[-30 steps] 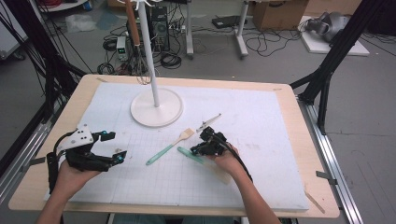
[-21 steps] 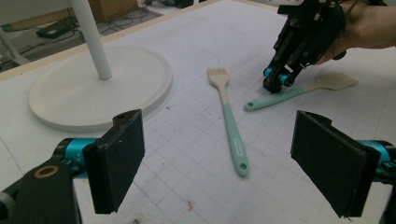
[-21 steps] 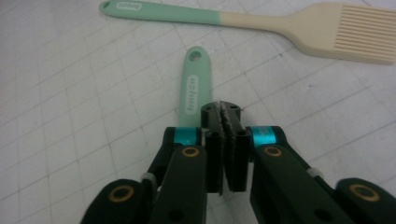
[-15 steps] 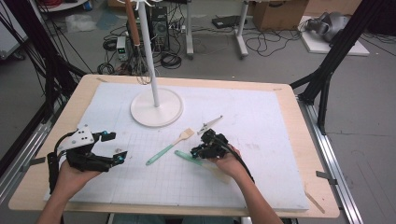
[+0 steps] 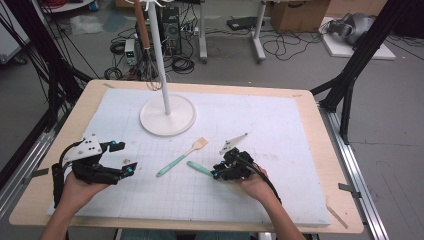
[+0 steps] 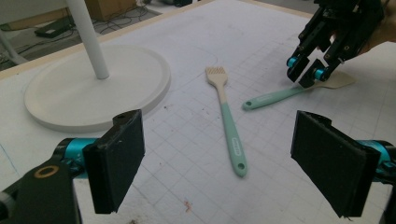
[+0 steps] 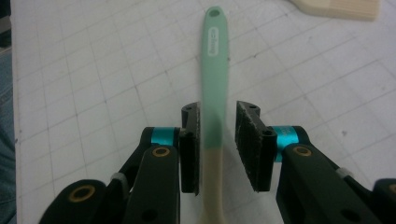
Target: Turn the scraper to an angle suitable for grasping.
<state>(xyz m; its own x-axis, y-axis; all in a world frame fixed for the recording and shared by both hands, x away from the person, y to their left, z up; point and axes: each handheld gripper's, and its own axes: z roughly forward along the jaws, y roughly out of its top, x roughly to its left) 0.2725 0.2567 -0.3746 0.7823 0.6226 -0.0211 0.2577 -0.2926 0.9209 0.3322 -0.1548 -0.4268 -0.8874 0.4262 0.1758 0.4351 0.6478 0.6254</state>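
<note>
A spatula (image 5: pixel 199 167) with a teal handle and cream head lies on the white gridded mat (image 5: pixel 280 125). My right gripper (image 5: pixel 218 172) is down over it, open, with its jaws narrowly either side of the handle (image 7: pixel 215 56), where teal meets cream. A thin gap shows at one pad. The left gripper view shows the same hold from afar, spatula (image 6: pixel 271 98) between those jaws. A teal-handled brush (image 5: pixel 182 156) lies just left of the spatula, bristles pointing away. My left gripper (image 5: pixel 126 157) rests near the mat's left edge, wide open and empty, facing the brush (image 6: pixel 229 121).
A white stand with a round base (image 5: pixel 167 117) and tall pole stands at the back left of the mat. A wooden-handled whisk (image 5: pixel 143 30) hangs from it. The wooden table edge (image 5: pixel 320 125) borders the mat on the right.
My right gripper has come a little nearer and lower over the spatula handle. The left gripper, brush and stand have stayed put.
</note>
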